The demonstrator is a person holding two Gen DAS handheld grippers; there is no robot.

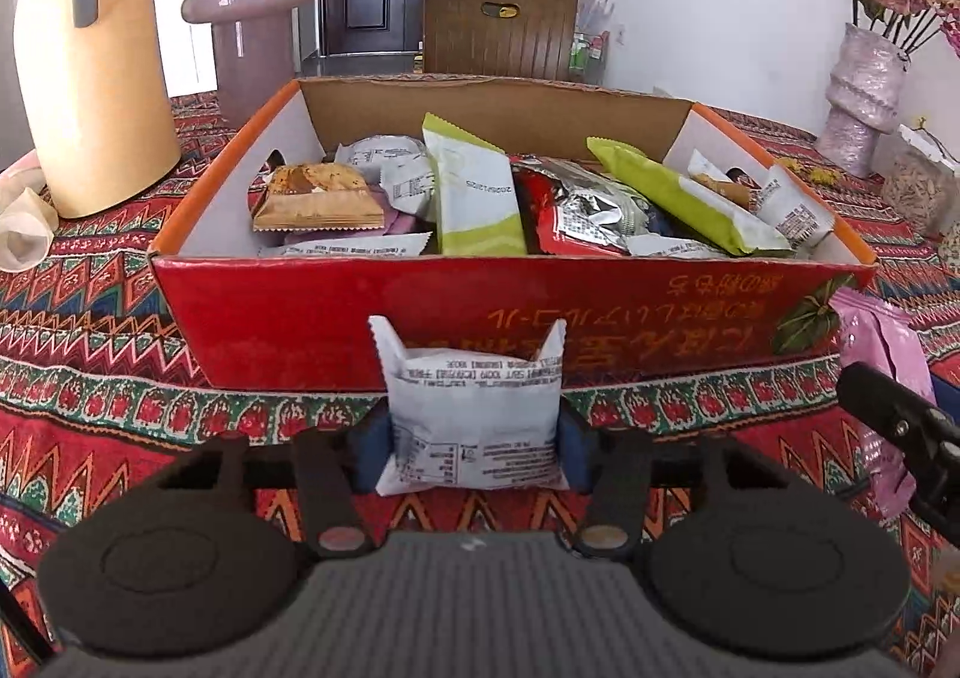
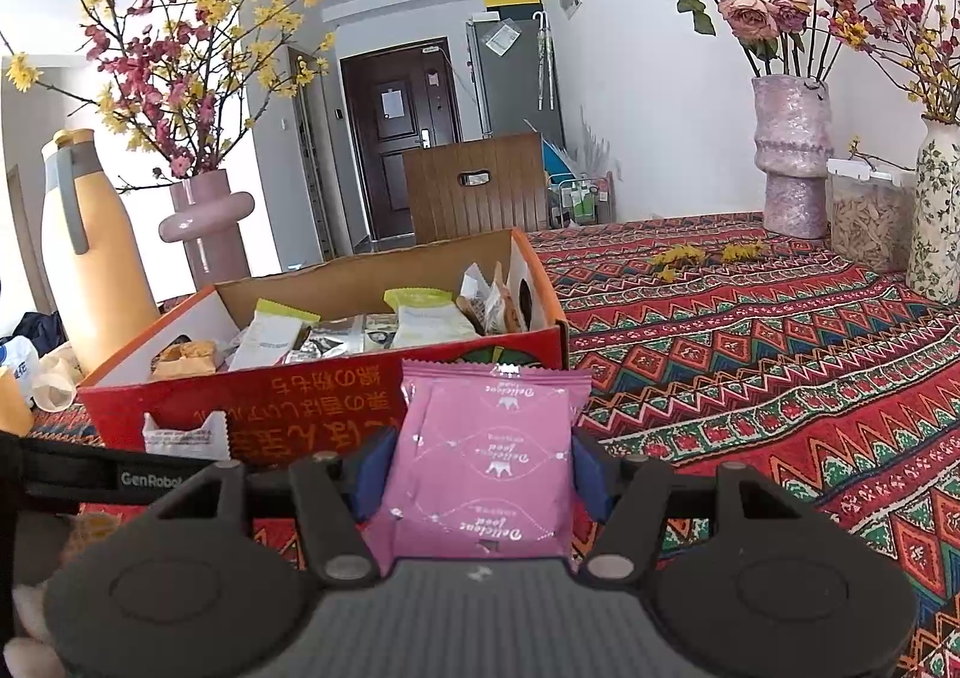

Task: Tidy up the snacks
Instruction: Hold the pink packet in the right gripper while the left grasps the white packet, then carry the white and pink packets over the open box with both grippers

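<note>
Nearest the left wrist camera, the left gripper (image 1: pixel 474 438) has its blue fingers (image 1: pixel 367 453) pinching a white snack packet (image 1: pixel 474 414) by its two side edges, the packet standing upright just short of the red front wall of the cardboard snack box (image 1: pixel 480 312). In the right wrist view the right gripper (image 2: pixel 477 474) likewise pinches a pink snack packet (image 2: pixel 489 456) between its fingers (image 2: pixel 591 474), held near the box's front right corner, at about 12 o'clock from the camera.

The risks, as I judge them: both packets are soft pillow bags gripped only at the sides, so either could buckle and slip out during a lift. The front wall stands higher than the white packet; a carry that is too low would catch it on the rim. The box is already crowded with green, silver and brown wrappers (image 1: pixel 474 192), so a drop on top may slide back out or sit above the rim. The two grippers are close, the right one showing at 3 o'clock in the left view, and could knock each other over the box.

Hidden: the box floor and the lower layers of snacks. The bottom edges of both packets are cut off by the gripper bodies, and the printed text is too small to read. Whether more loose snacks lie on the patterned worktop (image 2: pixel 750 378) outside the views cannot be told.
</note>
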